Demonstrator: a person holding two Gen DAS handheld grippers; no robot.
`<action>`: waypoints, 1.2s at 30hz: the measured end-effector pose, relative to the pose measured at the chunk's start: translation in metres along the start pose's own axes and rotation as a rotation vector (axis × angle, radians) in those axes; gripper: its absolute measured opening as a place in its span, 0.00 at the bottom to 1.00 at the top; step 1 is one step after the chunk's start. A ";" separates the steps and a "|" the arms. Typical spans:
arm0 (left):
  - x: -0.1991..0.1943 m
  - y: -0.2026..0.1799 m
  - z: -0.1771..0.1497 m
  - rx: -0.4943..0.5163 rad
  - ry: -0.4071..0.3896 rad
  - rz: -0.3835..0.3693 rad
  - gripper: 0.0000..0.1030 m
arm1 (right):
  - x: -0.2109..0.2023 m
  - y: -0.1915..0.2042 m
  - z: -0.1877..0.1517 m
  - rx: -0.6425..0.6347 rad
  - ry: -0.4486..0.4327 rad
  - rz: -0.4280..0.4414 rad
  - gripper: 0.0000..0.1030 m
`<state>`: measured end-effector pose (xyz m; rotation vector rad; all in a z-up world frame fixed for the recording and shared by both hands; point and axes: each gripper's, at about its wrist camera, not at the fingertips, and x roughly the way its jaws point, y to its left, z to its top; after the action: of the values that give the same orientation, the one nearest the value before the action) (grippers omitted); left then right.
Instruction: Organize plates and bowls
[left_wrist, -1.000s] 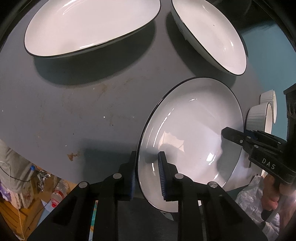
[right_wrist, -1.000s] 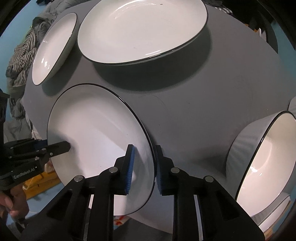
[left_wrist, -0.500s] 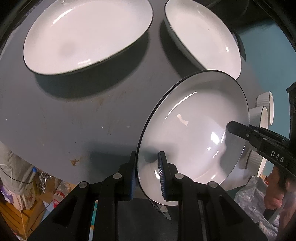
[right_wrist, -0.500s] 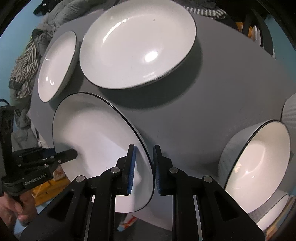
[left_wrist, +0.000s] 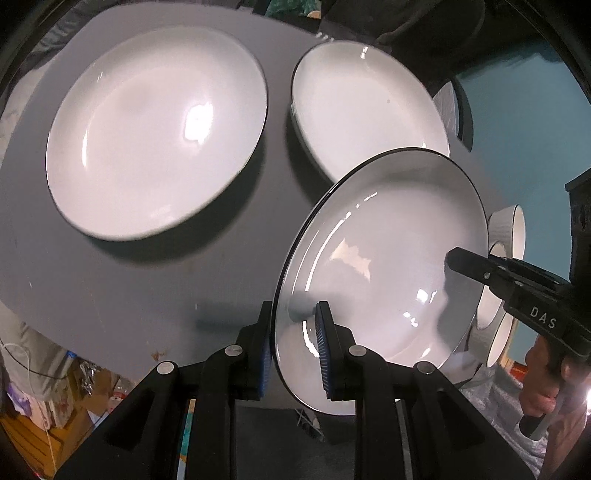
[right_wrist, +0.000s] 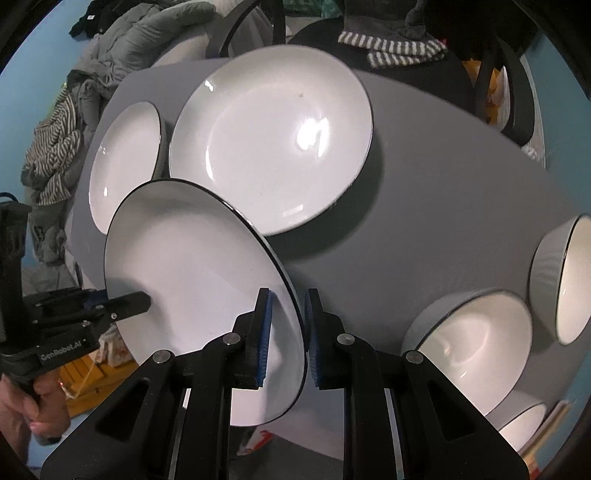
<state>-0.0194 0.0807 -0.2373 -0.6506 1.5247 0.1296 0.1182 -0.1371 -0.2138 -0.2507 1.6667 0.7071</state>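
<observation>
Held plate (left_wrist: 384, 266), white w/ black rim: tilted, clear of grey table (left_wrist: 110, 280), left gripper (left_wrist: 291, 354) pinching its near rim, right gripper (right_wrist: 286, 338) pinching opposite rim. On table: 2 more plates, one large (left_wrist: 155, 129), one beside it (left_wrist: 365, 107). Bowls (right_wrist: 476, 343) at table's right side, seen from right wrist.

bare table (left_wrist: 122, 291) left, bowls (right_wrist: 469, 347) crowding right
</observation>
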 end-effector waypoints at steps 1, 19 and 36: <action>-0.002 0.000 0.005 0.000 -0.003 0.000 0.20 | -0.002 -0.001 0.003 -0.005 -0.007 0.000 0.17; -0.014 -0.008 0.071 -0.026 -0.049 0.068 0.20 | -0.008 -0.011 0.078 -0.035 -0.026 -0.001 0.17; 0.003 -0.019 0.117 -0.056 0.001 0.123 0.21 | 0.008 -0.029 0.127 -0.021 0.012 -0.003 0.19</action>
<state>0.0932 0.1190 -0.2438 -0.6015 1.5670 0.2661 0.2356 -0.0850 -0.2387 -0.2727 1.6705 0.7231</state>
